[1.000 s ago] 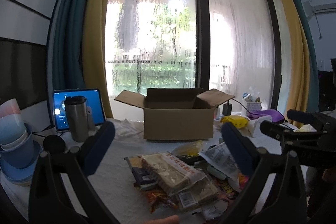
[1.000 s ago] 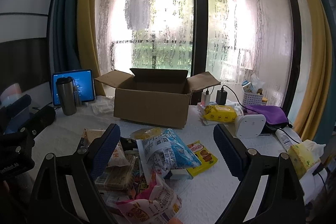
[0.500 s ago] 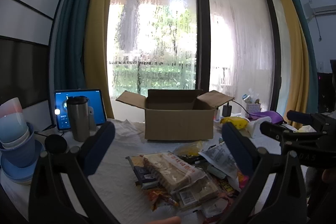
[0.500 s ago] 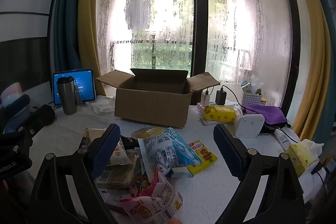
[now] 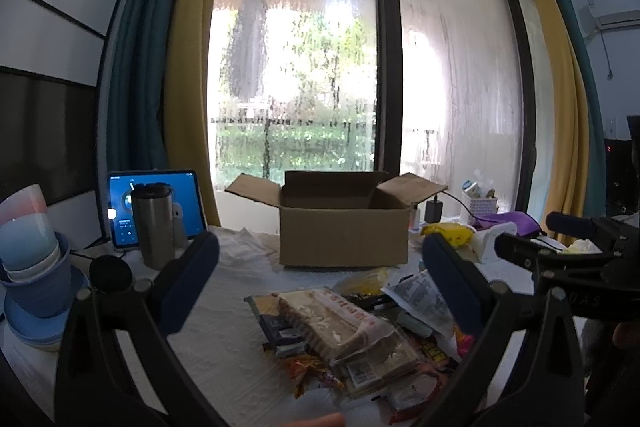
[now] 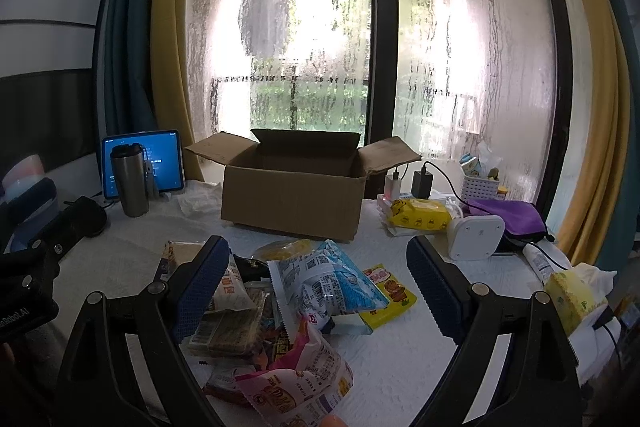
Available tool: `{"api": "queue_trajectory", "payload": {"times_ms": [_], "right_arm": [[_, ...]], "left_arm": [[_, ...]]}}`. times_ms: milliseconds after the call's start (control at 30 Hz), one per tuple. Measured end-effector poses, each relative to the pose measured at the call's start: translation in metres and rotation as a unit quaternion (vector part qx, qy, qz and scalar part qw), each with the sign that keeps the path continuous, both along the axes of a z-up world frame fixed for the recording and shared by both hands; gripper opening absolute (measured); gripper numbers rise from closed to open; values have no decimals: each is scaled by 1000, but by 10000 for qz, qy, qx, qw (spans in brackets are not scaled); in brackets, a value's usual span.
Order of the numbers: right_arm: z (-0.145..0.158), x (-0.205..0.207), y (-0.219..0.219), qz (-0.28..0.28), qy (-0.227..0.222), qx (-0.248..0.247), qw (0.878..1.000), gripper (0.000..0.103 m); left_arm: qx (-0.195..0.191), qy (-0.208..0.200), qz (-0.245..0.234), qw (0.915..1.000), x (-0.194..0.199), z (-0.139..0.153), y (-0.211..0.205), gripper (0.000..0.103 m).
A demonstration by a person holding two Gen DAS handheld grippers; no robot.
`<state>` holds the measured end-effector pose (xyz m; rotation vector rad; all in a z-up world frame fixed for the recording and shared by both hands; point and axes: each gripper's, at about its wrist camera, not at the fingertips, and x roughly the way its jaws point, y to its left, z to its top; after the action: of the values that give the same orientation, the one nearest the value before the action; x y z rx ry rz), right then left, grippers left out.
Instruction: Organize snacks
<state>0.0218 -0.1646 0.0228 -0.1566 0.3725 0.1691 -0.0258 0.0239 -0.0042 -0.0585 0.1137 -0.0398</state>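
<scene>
The left gripper (image 5: 320, 283) is spread wide and grasps nothing; its two blue-padded fingers (image 5: 192, 281) stand apart above the white surface (image 5: 224, 343), with the heap of snacks (image 5: 352, 331) lying between and below them. The right gripper (image 6: 318, 285) is also wide apart and empty, and it hangs over the same heap of snacks (image 6: 288, 303) from the other side. On top of the heap, in the left wrist view, lies a long clear pack of pale wafers (image 5: 336, 319), tilted across darker packets. In the right wrist view a blue and white bag (image 6: 332, 279) lies in the middle of the heap, a yellow packet (image 6: 390, 293) touches it at the right side, and a pink bag (image 6: 296, 383) lies at the near edge of the surface. Behind the heap, toward the far edge by the window, stands an open cardboard box (image 6: 292, 195) with its flaps turned outward; from these views I cannot tell what is inside. At the far left corner a tablet (image 6: 160, 159) with a lit blue screen stands upright, and a steel tumbler (image 6: 128, 181) stands just in front of it. A stack of blue bowls (image 5: 36, 267) is at the left edge. To the right of the box lie a yellow pack of wipes (image 6: 418, 217), a white device (image 6: 476, 237) and a purple pouch (image 6: 508, 217), near each other.
</scene>
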Motion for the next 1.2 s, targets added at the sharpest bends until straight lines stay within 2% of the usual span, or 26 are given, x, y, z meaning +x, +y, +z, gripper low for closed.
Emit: {"api": "queue_trajectory", "payload": {"times_ms": [767,1200], "right_arm": [[-14,5,-2,-152,232,45,9996,93],[-69,29,-13,-190,1191,57,9927,93]], "left_arm": [[72,255,-99,9996,11,-10,-7,102],[215,1229,-296,9917,40,-58,-25,102]]}}
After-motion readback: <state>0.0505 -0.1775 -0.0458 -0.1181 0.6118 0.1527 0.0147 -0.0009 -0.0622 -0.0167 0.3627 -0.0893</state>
